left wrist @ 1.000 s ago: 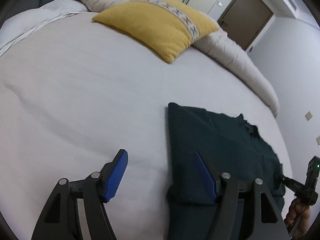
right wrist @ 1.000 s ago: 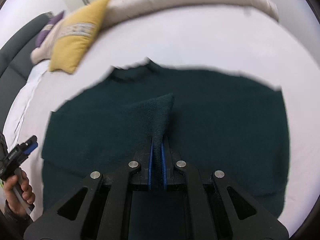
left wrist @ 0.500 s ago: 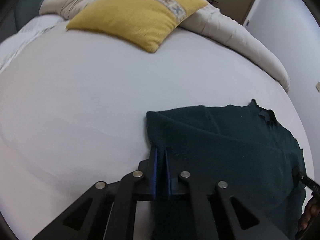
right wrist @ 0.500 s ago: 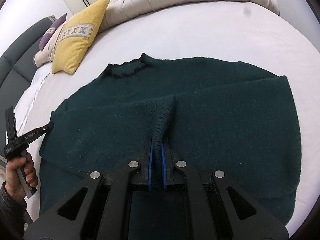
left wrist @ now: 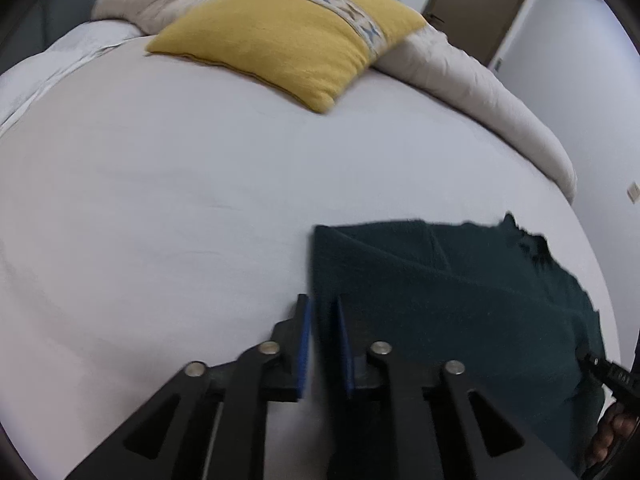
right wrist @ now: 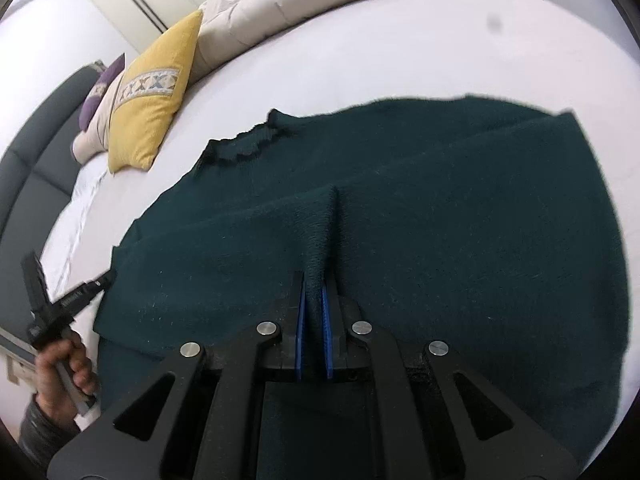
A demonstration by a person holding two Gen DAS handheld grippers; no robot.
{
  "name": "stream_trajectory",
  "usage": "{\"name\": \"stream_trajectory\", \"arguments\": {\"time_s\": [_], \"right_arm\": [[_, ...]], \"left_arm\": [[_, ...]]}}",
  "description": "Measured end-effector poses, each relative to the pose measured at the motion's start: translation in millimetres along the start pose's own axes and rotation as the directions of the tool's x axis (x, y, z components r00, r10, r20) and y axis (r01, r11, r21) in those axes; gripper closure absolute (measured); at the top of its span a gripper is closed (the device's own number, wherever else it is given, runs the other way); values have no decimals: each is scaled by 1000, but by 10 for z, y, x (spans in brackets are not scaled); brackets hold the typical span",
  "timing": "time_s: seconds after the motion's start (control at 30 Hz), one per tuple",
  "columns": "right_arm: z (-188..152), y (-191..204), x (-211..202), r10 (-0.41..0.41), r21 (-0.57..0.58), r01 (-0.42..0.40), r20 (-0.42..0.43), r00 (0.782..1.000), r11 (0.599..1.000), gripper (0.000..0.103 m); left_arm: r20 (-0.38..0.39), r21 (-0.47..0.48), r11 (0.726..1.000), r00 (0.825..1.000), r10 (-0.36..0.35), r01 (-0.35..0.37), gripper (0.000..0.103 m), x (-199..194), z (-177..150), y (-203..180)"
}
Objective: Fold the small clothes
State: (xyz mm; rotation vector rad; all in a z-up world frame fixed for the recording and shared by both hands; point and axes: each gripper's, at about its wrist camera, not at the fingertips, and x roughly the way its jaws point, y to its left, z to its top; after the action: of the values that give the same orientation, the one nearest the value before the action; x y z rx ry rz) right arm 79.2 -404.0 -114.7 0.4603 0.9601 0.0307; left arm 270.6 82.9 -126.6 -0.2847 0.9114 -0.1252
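Right tongs [right wrist: 314, 312]: clamped together on a raised ridge of the dark green knitted sweater [right wrist: 440, 240]; the pinch lifts the folded layer so that it can be carried, in all likelihood.
Left tongs [left wrist: 323, 340]: their jaws have just been opening a little. They stand slightly apart at the left edge of the sweater; the edge seems to lie in the gap, but the blue pads do not visibly press on it.
Hands: one hand [right wrist: 64, 376] in a dark sleeve holds the left tool, at the low left in the right wrist view.
Sweater: it lies flat on the white bed sheet [left wrist: 160, 220], one layer already folded over, the neck opening pointing to the pillows.
Step, as a judgement: a fold is in progress, with the right side carrying the cloth and the left releasing or adjusting its grip.
Far end: one yellow square cushion with a patterned band [left wrist: 288, 36] leans on a beige rolled duvet [left wrist: 480, 80].
Count: one sweater, two tongs, one yellow cushion, one purple cushion [right wrist: 98, 96].
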Motion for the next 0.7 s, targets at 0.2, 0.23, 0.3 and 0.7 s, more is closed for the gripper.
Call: {"name": "stream_trajectory", "arguments": {"time_s": [0.2,0.23,0.3,0.7], "right_arm": [[-15,112,-111,24,-8,-24,-17,1000,1000,94],[-44,112,-118,9,-16,-10,-28,1000,1000,94],[-75,94,-49,-7,-19,6,-42,999,1000,94],[-164,20,-209,-23,-3,23,-20,1000,1000,98]], "left_arm": [[-1,33,999,1000,28,-28,23,-299,-257,-43],[-25,47,999,999,30,-28,23,-280,-319,-71],[-59,72,997,998,34,-30,40,-208,-452,-114],[-57,140,990,998,15,-7,92,-170,-589,-224]]}}
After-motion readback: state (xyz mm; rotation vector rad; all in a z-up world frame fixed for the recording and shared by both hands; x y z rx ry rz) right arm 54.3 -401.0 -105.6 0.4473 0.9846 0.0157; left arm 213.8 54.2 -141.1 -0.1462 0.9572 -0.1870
